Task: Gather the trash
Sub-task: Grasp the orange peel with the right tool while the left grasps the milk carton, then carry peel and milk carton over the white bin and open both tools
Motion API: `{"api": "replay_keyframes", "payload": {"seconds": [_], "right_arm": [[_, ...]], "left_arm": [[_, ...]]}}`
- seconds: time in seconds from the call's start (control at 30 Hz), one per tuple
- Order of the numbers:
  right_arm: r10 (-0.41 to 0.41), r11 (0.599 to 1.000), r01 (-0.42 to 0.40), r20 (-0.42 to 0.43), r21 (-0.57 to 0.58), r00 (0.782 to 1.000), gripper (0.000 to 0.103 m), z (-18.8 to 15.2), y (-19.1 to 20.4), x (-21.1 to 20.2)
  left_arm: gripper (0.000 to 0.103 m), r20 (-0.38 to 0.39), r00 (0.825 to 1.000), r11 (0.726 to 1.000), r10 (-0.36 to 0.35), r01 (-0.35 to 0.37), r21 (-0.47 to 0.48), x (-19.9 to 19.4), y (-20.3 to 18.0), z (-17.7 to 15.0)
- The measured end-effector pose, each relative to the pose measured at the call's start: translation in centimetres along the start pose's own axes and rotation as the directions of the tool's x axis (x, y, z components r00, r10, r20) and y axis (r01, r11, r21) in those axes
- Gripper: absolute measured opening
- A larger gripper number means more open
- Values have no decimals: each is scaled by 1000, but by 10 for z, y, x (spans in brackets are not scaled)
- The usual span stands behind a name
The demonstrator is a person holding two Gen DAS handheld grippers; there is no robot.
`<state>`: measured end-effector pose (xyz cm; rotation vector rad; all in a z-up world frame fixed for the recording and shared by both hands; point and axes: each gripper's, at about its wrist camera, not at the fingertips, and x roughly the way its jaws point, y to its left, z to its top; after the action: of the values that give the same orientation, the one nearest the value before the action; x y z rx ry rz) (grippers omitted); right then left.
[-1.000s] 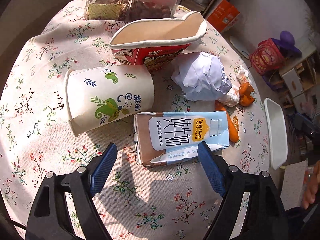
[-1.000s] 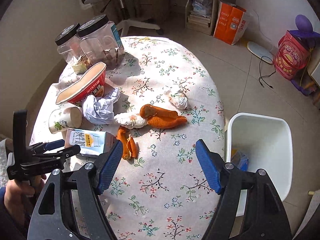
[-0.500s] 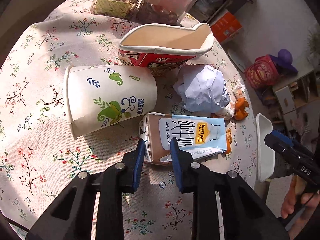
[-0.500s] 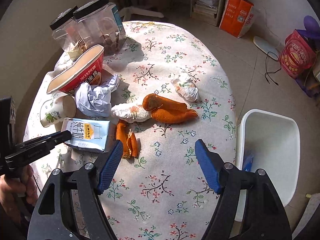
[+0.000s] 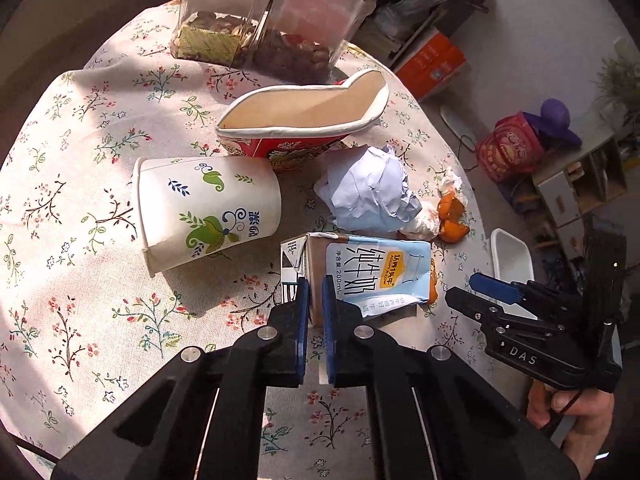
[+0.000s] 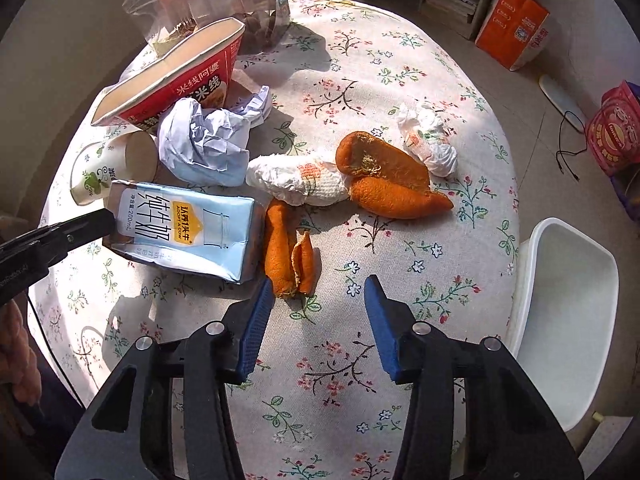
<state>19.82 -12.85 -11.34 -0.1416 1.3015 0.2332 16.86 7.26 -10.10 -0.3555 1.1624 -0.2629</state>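
And the left gripper [image 5: 314, 294] has snapped shut — a second ago its fingers stood wide on either side of the milk carton [image 5: 372, 270], and now they are pinched tight on the carton's near end flap. That's the grab made: the carton lies flat on the floral worktop [image 5: 100, 300], just in front of the tipped paper cup [image 5: 208, 208] and the crumpled paper ball [image 5: 368, 196], and it looks ready to be lifted.

Over on the other side, the right gripper [image 6: 316, 320] has dropped much closer to the cloth than it was a moment back. Its fingers are closing, but nothing sits between them yet; the small orange peel [image 6: 290, 252] lies just ahead of the left finger, touching the carton's far end. My read is that the peel is its target.

The white bin [image 6: 568, 312] waits beside the worktop's edge, so both pieces have a short trip.
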Motion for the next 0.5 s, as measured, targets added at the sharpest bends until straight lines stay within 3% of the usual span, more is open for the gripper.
{"api": "replay_keyframes", "payload": {"seconds": [0.27,0.3,0.37,0.5], "right_arm": [[-41,996,39,-35,-81,999,41,-1,19,18],[-46,995,43,-32,-89,998,37,-1,21,19],[-43,994,39,-39,-101,998,17,0,23,23],[-16,996,12,-38,-86,999,10,1,22,15]], "left_arm": [[6,83,996,1000,-6,4,28,-30,-6,7],[6,88,996,1000,-7,5,26,-32,-6,7],[6,100,995,1000,-8,6,25,-35,-7,5],[6,107,994,1000,-15,12,23,-38,-8,8]]}}
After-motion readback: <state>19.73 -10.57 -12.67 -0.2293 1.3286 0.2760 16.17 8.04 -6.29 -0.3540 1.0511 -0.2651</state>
